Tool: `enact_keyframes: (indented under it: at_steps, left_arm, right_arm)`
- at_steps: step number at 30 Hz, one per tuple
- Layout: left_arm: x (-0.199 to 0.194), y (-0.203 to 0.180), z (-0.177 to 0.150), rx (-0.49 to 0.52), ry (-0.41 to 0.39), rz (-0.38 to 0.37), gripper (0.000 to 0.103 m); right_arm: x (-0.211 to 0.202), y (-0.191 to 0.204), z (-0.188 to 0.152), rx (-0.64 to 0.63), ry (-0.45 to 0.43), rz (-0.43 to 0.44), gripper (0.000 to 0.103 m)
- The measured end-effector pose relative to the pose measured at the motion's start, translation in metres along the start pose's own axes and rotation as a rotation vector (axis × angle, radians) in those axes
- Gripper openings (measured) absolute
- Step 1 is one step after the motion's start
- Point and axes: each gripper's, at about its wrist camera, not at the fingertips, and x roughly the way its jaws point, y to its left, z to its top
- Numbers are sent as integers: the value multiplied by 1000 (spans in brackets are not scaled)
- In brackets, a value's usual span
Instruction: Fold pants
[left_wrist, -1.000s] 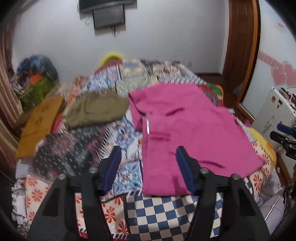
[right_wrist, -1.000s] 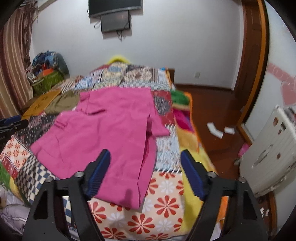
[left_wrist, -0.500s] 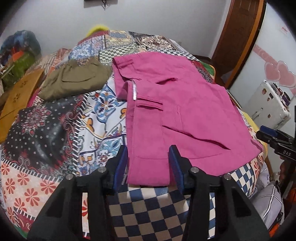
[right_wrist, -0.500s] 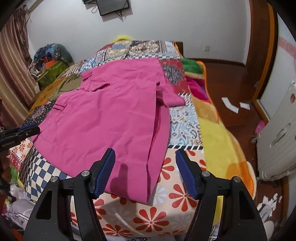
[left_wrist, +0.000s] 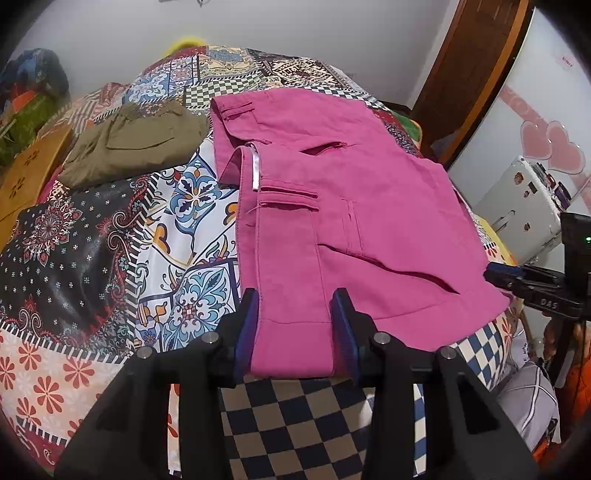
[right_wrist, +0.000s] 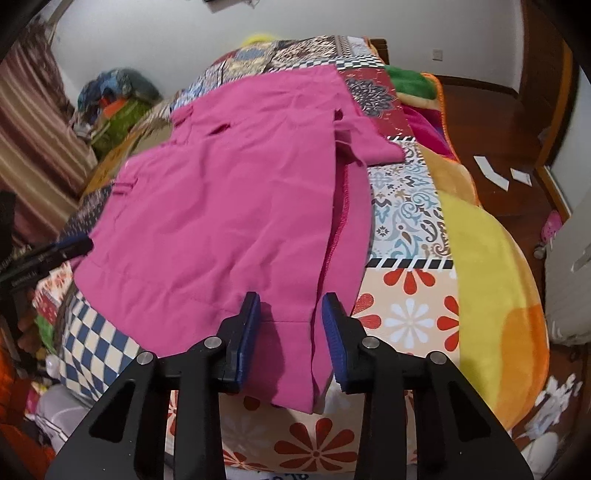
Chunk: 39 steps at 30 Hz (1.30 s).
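Pink pants lie spread flat on the patchwork bedspread. My left gripper straddles the near left corner of their edge. Its jaws are closing, the cloth lies flat between the blue pads, and I see no bunching. In the right wrist view the pants reach the bed's front, one hem hanging over it. My right gripper stands over that near right corner, jaws closing with the cloth still smooth between them. Each gripper shows in the other's view: the right one, the left one.
Folded olive pants lie on the bed at the far left. A yellow and orange blanket covers the bed's right side. A clothes pile sits by the curtain, paper scraps on the wooden floor, a white appliance at right.
Both grippers have come down and tipped toward the near edge of the pink pants. Both pairs of jaws have narrowed around the cloth, the right pair the most.
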Motion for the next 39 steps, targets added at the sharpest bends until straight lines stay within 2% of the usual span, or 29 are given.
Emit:
enact_keyframes:
  at_steps: [6, 11, 13, 15, 17, 19, 21, 24, 27, 34, 39]
  left_arm:
    - [7, 7, 0, -37, 39, -39, 41]
    - [6, 4, -1, -23, 39, -42, 41]
    - [5, 2, 0, -22, 40, -48, 38]
    - [1, 0, 0, -15, 24, -46, 27]
    - [-5, -5, -1, -2, 10, -37, 25]
    - [-10, -8, -1, 10, -7, -35, 22]
    - [-14, -10, -1, 13, -21, -42, 15]
    - [-21, -13, 0, 12, -38, -44, 12]
    - [-31, -18, 5, 26, -75, -39, 12]
    - [-58, -24, 5, 67, -152, -21, 11]
    - [-66, -19, -6, 66, -149, -37, 11]
  right_arm:
    - [1, -13, -1, 64, 43, 86, 33]
    - [2, -5, -2, 27, 56, 80, 34]
    - [4, -3, 0, 24, 41, 80, 34]
    - [5, -1, 2, 12, 24, 69, 28]
    - [2, 2, 3, -5, 9, 80, 15]
    - [-2, 7, 4, -26, -12, 66, 12]
    - [-6, 7, 5, -32, -30, 58, 12]
    - [-15, 5, 8, -12, -76, 63, 11]
    - [-25, 5, 12, 4, -118, 76, 10]
    - [-44, 15, 13, -46, -167, 84, 9]
    - [-49, 16, 6, -73, -153, 88, 9]
